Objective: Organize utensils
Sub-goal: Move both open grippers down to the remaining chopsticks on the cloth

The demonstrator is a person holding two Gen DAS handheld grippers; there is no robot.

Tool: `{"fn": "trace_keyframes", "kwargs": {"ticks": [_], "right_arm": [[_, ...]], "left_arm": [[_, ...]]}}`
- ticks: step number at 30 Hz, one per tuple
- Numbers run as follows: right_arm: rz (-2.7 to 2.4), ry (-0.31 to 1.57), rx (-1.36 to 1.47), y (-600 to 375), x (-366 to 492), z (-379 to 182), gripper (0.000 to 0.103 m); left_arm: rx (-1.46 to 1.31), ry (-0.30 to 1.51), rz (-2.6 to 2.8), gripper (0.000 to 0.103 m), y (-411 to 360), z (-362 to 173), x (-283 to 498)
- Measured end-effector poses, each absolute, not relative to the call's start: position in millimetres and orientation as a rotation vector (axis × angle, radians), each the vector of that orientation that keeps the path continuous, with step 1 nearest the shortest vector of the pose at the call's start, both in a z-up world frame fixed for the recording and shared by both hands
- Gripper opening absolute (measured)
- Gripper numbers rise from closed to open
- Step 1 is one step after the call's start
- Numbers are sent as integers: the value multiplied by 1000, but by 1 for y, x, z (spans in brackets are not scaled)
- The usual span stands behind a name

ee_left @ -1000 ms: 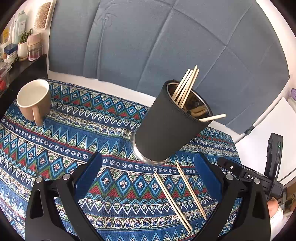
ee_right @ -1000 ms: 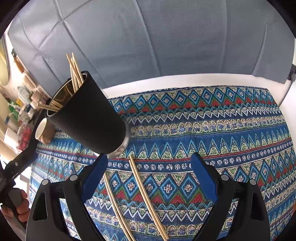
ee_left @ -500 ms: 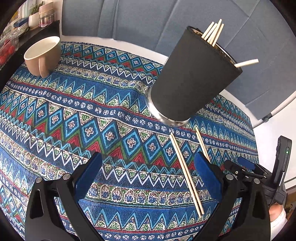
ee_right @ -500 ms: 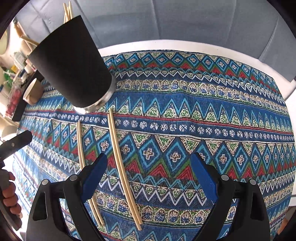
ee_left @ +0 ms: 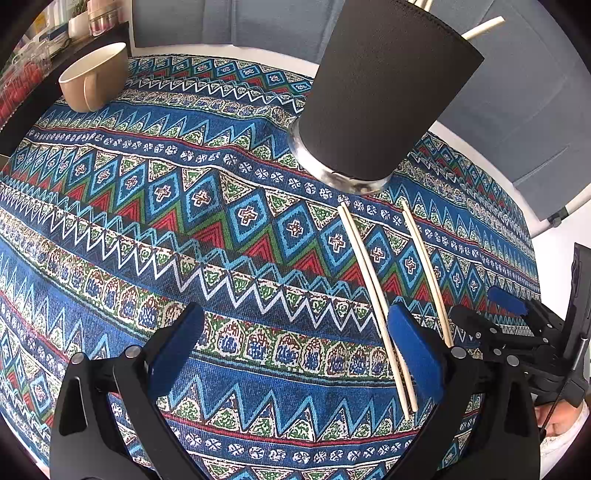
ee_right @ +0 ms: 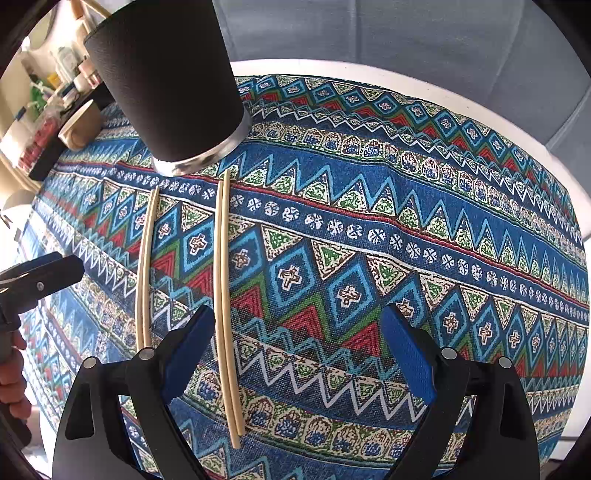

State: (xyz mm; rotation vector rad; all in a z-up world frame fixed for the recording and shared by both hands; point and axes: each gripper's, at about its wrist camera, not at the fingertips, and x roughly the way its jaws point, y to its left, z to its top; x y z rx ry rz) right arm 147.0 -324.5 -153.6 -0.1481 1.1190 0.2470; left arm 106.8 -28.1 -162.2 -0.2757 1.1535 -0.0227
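A black utensil cup (ee_left: 384, 96) with a steel base stands on the patterned tablecloth (ee_left: 184, 206) and holds several chopsticks; it also shows in the right wrist view (ee_right: 170, 77). A pair of chopsticks (ee_left: 373, 291) lies flat just in front of the cup, and a single chopstick (ee_left: 428, 273) lies beside them. In the right wrist view the pair (ee_right: 225, 295) runs between my fingers and the single chopstick (ee_right: 146, 266) lies to the left. My left gripper (ee_left: 295, 350) is open and empty, low over the cloth. My right gripper (ee_right: 295, 354) is open and empty above the pair.
A beige mug (ee_left: 92, 75) stands at the far left of the cloth, and shows small in the right wrist view (ee_right: 79, 125). A dark shelf with jars (ee_left: 85, 22) is behind it. Grey-blue cushions (ee_right: 406, 33) back the round table.
Both grippers have come down and closer to the cloth, tilting towards the loose chopsticks. The cup now sits higher in both views. Both stay open.
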Motion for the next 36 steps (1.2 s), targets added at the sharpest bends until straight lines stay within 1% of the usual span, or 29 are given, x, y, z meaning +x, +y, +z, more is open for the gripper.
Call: {"fn": "trace_keyframes", "kwargs": {"ticks": [13, 21, 26, 36], "right_arm": [[275, 1106, -240, -318, 150, -160, 87], [279, 1110, -218, -331, 148, -159, 87], [282, 1096, -216, -339, 144, -152, 87], [301, 1108, -225, -330, 147, -156, 87]], "left_arm": [[-236, 1221, 52, 97, -45, -179, 101], [-163, 1229, 85, 97, -61, -183, 106], [-174, 1237, 97, 97, -64, -185, 110], [-198, 1253, 116, 97, -77, -191, 120]]}}
